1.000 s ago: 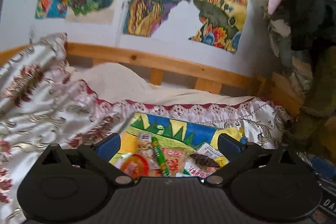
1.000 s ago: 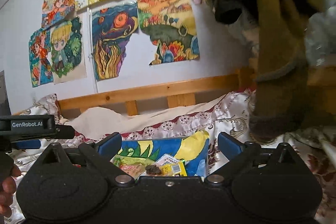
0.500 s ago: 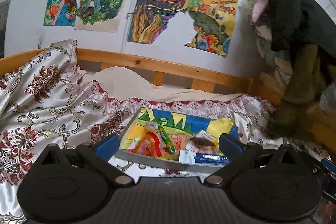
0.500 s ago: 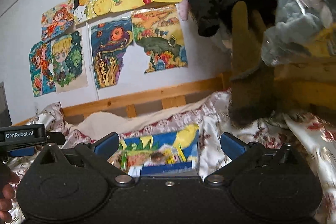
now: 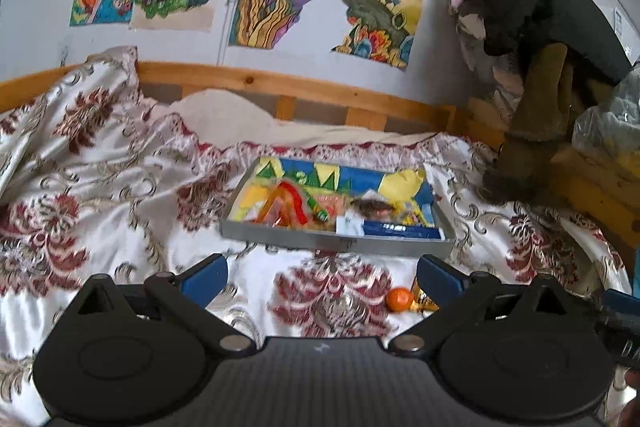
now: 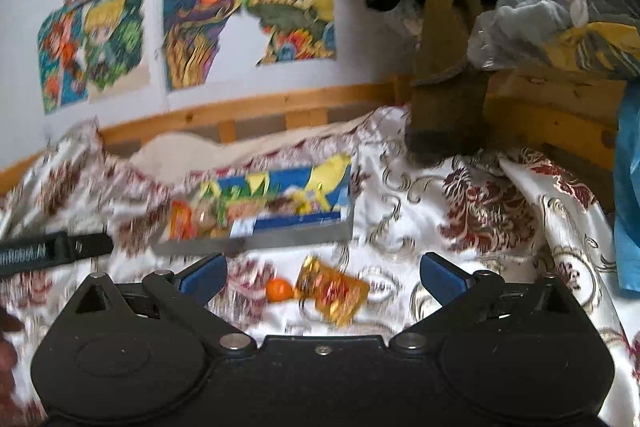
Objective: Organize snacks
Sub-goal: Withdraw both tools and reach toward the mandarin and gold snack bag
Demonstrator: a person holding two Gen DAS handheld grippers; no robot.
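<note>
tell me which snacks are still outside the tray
The small orange fruit and the gold-wrapped packet beside it lie on the bedspread before the tray; the rest are inside it.

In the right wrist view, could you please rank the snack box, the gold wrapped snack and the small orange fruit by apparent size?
1. snack box, clearly largest, though farther away.
2. gold wrapped snack.
3. small orange fruit, smallest; it lies beside the wrapper, so that comparison is fair.
</note>
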